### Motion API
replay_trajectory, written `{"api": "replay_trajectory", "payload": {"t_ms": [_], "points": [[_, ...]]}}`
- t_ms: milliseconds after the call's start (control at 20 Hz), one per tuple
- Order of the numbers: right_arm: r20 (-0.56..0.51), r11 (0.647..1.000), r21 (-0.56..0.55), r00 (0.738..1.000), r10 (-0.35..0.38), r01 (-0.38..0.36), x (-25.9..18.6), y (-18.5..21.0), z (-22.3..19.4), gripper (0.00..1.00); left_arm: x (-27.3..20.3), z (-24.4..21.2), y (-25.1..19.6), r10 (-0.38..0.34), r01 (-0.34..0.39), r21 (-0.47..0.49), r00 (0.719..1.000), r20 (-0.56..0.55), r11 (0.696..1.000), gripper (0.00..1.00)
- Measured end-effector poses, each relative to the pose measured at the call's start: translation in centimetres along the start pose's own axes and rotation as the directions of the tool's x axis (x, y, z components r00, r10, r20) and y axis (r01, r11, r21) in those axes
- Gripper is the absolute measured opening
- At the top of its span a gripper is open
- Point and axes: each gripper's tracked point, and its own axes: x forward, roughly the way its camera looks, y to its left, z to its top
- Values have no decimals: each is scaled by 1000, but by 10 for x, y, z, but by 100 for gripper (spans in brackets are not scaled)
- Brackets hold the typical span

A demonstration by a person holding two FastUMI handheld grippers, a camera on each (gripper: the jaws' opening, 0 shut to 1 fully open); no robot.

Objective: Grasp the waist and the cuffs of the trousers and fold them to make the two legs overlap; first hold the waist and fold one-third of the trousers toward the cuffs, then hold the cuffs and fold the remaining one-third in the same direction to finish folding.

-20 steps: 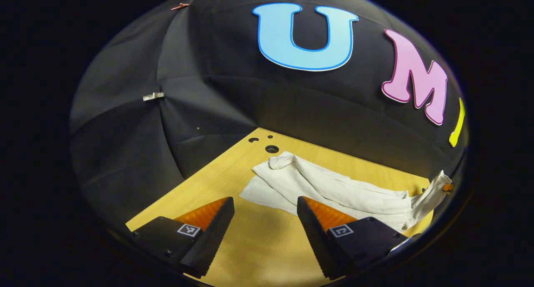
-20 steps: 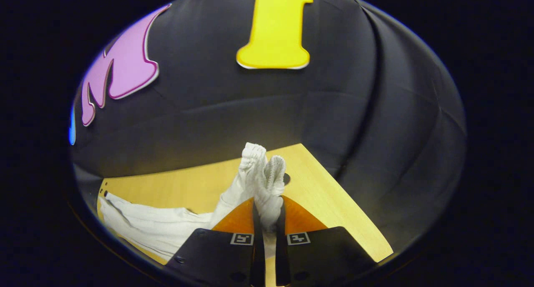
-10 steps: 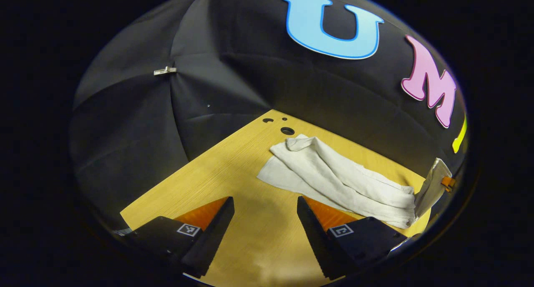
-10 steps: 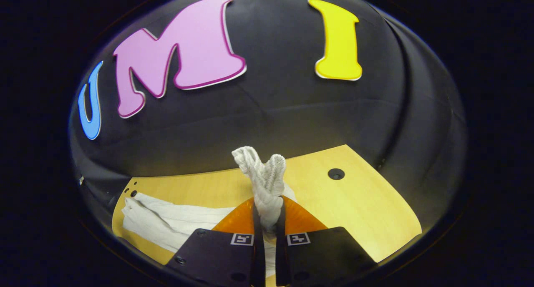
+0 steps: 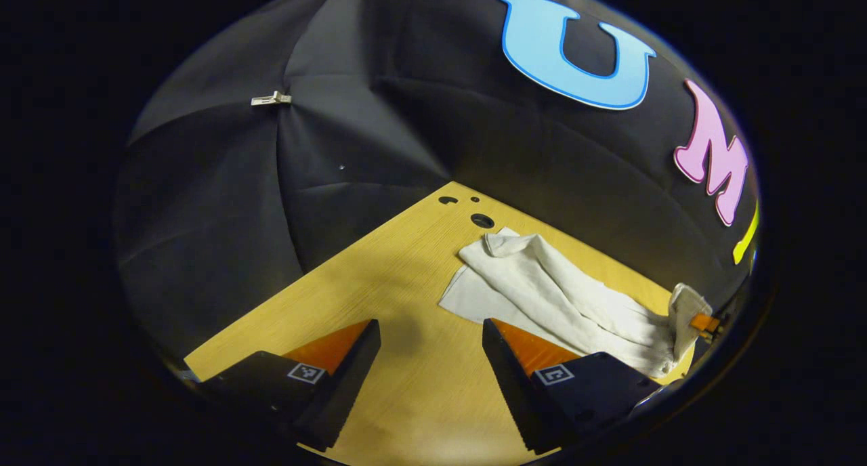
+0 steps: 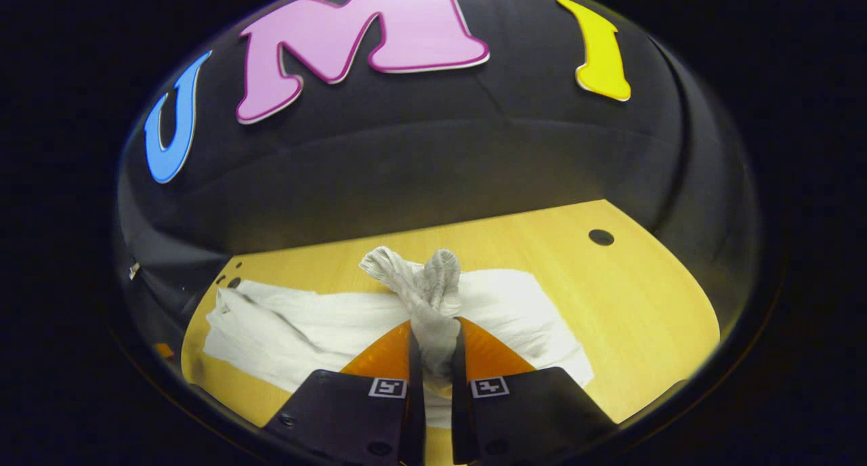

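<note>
Wooden table spreads pale under both grippers, with round holes drilled near its far corner and black cloth wall closing in behind. White trousers lie stretched across the table, their long axis running from the holes toward the right gripper. That right gripper clamps tight on a bunched, raised end of the trousers. Left gripper hangs wide apart, holding nothing, over bare table just beside the trousers.
</note>
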Motion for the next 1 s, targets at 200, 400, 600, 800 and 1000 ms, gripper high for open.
{"api": "replay_trajectory", "payload": {"t_ms": [200,400,600,800,1000], "points": [[-68,999,30,998,15,-12,-7,-2,9,30,35,20,-11,-43,44,-17,999,24,999,92],[-103,995,85,993,62,-53,-22,-4,3,53,79,45,-28,-91,92,-21,994,54,996,96],[-13,999,-36,1000,4,-4,-49,-20,19,85,124,43,-46,-103,103,15,995,4,995,96],[20,997,-75,999,-26,28,-97,-53,32,99,151,27,-59,-97,100,74,994,-49,992,96],[-2,994,-78,997,-82,82,-154,-86,17,99,170,24,-66,-61,66,117,997,-44,991,96]]}}
